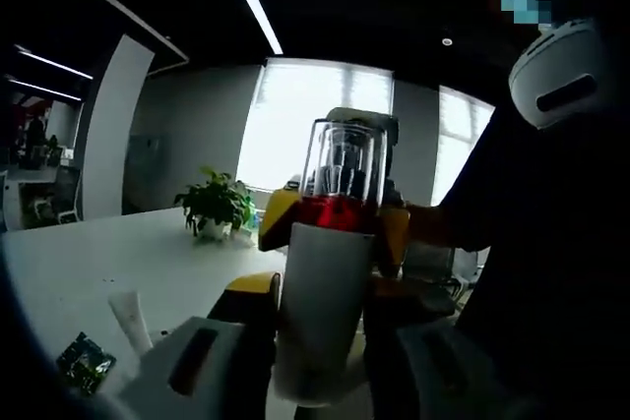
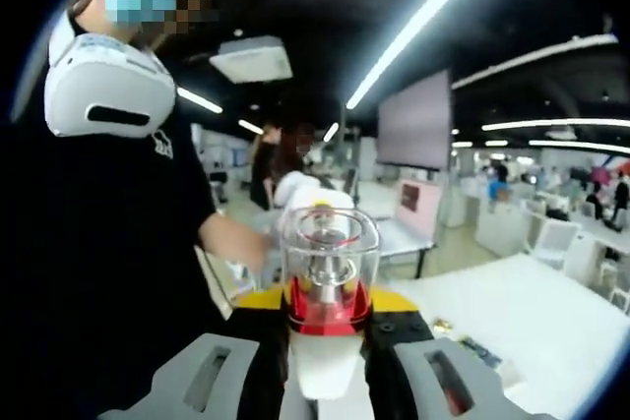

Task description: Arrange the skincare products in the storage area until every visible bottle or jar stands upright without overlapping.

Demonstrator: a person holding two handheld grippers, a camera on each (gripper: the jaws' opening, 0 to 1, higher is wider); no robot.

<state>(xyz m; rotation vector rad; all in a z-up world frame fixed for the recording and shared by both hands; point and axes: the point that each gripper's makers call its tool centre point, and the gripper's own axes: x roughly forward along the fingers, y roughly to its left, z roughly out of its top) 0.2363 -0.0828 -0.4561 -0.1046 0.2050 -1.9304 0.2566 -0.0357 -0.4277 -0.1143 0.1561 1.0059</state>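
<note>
Holding one pump bottle point(image 1: 330, 272) upright, both tongs point(image 1: 320, 341) point(image 2: 325, 341) clamp its body from opposite sides above the counter point(image 1: 118, 253).

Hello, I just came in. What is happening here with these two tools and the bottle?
A person in a dark shirt holds one white pump bottle with a red collar and clear cap up in the air between both tools. The left tool clamps its white body; the right tool also closes on it, below the red collar. On the white table lie a white tube and a small dark packet.
</note>
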